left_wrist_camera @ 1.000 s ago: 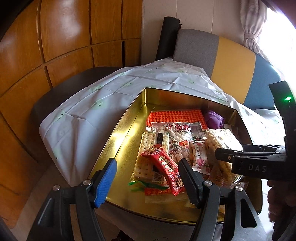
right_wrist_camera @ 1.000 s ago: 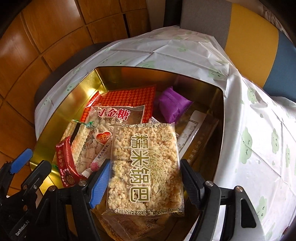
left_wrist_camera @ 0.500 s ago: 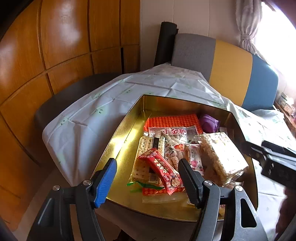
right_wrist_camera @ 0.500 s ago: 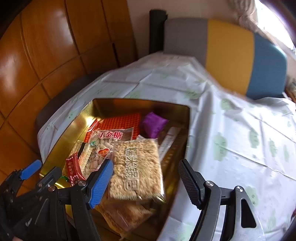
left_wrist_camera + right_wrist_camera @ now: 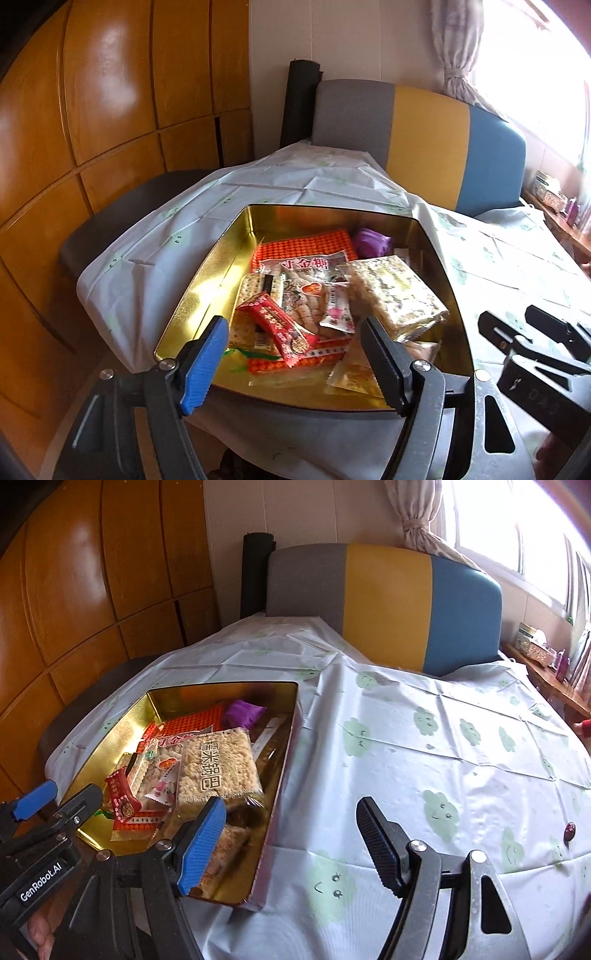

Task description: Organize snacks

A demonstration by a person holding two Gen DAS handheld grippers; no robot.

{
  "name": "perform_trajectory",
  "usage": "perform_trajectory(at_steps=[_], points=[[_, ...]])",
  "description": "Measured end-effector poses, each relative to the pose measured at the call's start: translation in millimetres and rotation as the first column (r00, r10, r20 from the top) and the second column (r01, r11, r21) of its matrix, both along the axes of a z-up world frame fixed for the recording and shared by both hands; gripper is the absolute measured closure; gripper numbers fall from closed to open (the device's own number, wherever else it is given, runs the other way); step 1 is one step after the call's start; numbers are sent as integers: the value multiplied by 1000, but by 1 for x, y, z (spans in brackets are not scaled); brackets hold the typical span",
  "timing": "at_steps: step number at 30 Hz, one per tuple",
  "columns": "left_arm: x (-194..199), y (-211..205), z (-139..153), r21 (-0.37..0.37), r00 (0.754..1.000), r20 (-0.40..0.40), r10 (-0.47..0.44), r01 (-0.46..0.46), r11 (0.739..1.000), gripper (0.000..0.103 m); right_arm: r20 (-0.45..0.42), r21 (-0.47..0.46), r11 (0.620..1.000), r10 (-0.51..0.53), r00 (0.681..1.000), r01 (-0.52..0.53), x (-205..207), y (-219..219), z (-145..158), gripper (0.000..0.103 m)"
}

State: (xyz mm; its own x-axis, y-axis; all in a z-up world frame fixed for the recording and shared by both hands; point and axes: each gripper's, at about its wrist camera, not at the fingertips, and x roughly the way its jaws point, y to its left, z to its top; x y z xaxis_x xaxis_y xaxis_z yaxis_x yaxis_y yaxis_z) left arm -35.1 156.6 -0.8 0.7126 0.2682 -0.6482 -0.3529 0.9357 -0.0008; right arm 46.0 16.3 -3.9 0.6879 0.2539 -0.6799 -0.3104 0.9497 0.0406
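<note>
Left gripper (image 5: pixel 291 362) opening, nothing between the jaws; right gripper (image 5: pixel 290 843) wide and empty. Just ahead of the left one, gold tin (image 5: pixel 207 280) piled with snacks, rice-cracker pack (image 5: pixel 395 291) on top. Farther, bare tablecloth (image 5: pixel 424 760). Risk: sliding off, if nudged.

Daylight is admitted through the window (image 5: pixel 524 535) at upper right; that area is blown out in both views. Glare is seen on the wood panels (image 5: pixel 110 92) and the gold tin (image 5: pixel 207 295) wall. Strong fisheye bending and dark vignetting are seen at frame corners. Focus is mostly sharp, slightly soft overall.
</note>
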Motion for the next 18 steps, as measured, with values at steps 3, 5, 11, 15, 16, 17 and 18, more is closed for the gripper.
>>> perform_trajectory(at_steps=[3,5,11,15,16,17,18], points=[[-2,-3,1,7,1000,4,-1,1,1000,28,-3,-2,1000,-5,1000,5,-2,-2,-1,28],[-4,-4,1,9,1000,4,0,0,1000,28,-2,-4,1000,-9,1000,9,-4,-3,-2,28],[-6,0,1,7,1000,9,6,-6,1000,26,-9,-15,1000,12,1000,-12,-10,4,-7,28],[-6,2,0,2,1000,10,6,-6,1000,25,-3,-19,1000,19,1000,-19,-13,7,-7,28],[-6,2,0,1,1000,10,6,-6,1000,25,-3,-18,1000,19,1000,-19,-14,7,-7,28],[-6,2,0,1,1000,9,5,-5,1000,25,-3,-18,1000,18,1000,-19,-14,7,-7,28],[-6,2,0,1,1000,9,4,-4,1000,25,-2,-18,1000,18,1000,-18,-14,7,-7,28]])
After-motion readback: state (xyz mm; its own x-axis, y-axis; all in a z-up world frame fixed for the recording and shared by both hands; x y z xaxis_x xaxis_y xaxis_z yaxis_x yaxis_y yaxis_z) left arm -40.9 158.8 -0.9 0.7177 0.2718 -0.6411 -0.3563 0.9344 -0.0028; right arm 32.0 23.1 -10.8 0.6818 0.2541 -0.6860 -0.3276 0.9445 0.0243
